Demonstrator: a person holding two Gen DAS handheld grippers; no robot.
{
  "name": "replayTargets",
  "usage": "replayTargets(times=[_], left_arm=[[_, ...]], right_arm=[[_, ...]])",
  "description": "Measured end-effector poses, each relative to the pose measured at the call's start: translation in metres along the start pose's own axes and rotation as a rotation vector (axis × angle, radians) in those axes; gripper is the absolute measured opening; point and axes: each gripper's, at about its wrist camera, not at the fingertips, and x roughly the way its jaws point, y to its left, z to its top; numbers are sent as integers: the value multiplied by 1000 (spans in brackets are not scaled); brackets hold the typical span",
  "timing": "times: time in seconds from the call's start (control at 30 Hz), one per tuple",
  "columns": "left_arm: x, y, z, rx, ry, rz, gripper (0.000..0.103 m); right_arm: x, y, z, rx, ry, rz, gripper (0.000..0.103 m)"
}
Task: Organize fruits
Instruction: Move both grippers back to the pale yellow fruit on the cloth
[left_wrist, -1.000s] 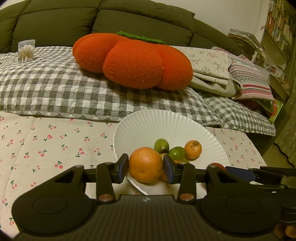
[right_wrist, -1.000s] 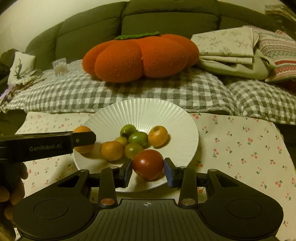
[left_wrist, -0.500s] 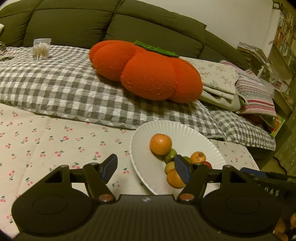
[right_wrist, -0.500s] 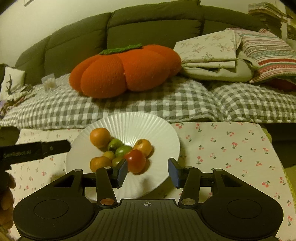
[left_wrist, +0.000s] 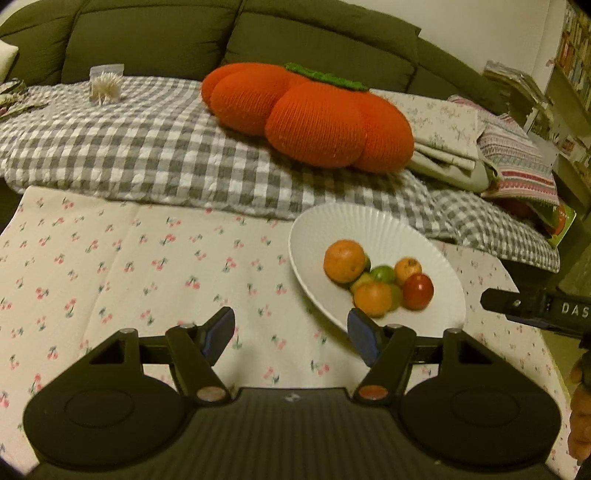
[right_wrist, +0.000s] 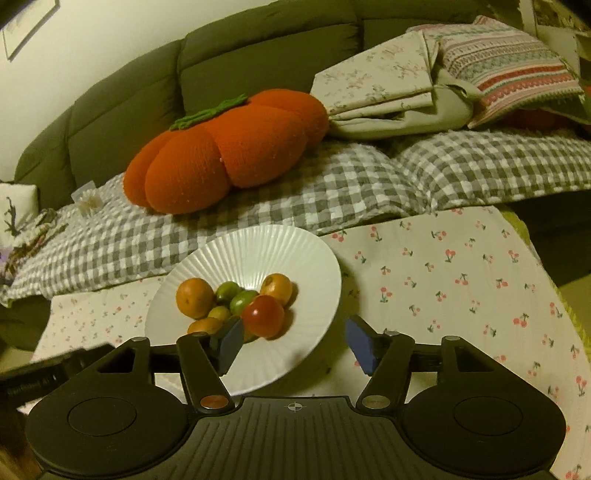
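Note:
A white ribbed plate on the cherry-print cloth holds a heap of fruit. In it lie a large orange, a red fruit, smaller oranges and green limes. My left gripper hangs open over the cloth, just left of the plate, holding nothing. My right gripper hovers at the plate's near rim. Its jaws are opening, with nothing between them, and the red fruit lies just beyond its left finger.
Behind the plate a grey checked blanket covers a green sofa and bears a big orange pumpkin cushion. Folded linens are at the right, a small clear box at the left. Bare cherry cloth lies left of the plate.
The left gripper let go of the large orange and the right let go of the red fruit; both fruits now lie on the plate. Both grippers opened wider and drew back and up.

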Motion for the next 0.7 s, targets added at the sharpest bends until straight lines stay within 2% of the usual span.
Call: replayTargets(times=[0.2,0.37,0.43,0.5,0.7], left_arm=[[-15,0,-11,11,52,21,66],[-23,6,-23,-3,103,44,66],[-23,9,-26,-16,117,48,64],[-21,9,-29,-18,120,42,56],[-12,4,-33,-15,131,18,50]], right_arm=[[-14,-2,-9,33,37,19,65],[-26,7,-18,8,64,55,65],[-29,14,-22,-19,73,76,65],[-30,23,-26,-58,82,89,65],[-23,47,-41,-189,141,130,65]])
